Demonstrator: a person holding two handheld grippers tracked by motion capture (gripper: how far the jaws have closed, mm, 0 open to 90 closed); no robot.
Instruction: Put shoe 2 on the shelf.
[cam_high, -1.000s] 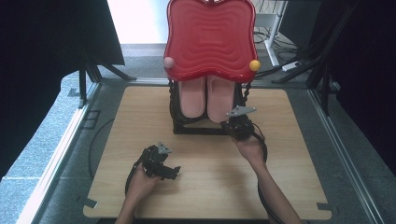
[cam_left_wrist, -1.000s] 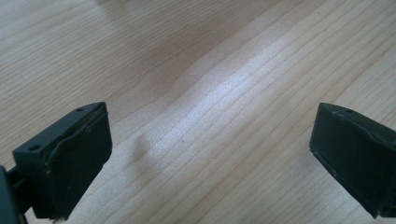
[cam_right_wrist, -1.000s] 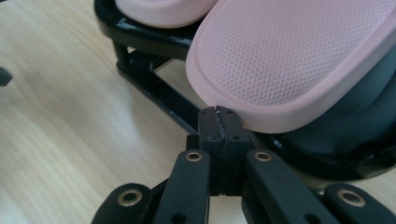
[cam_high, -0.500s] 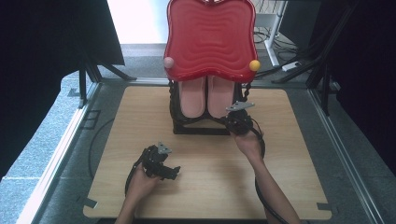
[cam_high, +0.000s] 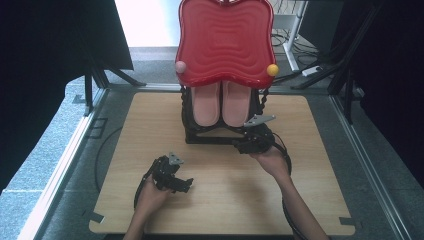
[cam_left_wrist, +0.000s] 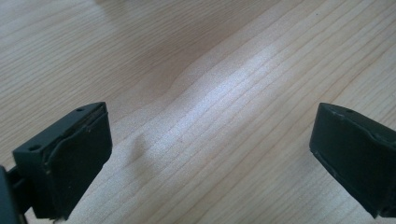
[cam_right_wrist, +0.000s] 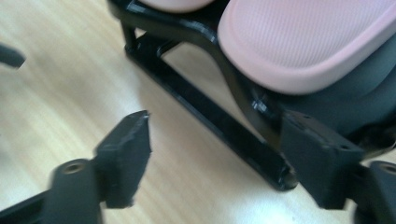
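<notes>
- Right gripper (cam_high: 248, 146): at the front right corner of the black rack (cam_high: 210, 137). Its jaws have just been opening and now stand spread, nothing between them; in the right gripper view the base bar (cam_right_wrist: 219, 128) lies ahead of them, untouched.
- Pink slippers (cam_high: 222, 102): two, side by side on the rack under the red tray (cam_high: 225, 42), at the far middle of the table (cam_high: 150, 125).
- Left gripper (cam_high: 175, 181): near the front edge, jaws spread over bare wood, holding nothing.
- Judgement: release appears complete. Withdraw the right gripper straight back, low and slowly, so no jaw catches the bar or nudges the nearer slipper (cam_right_wrist: 303, 42).
</notes>
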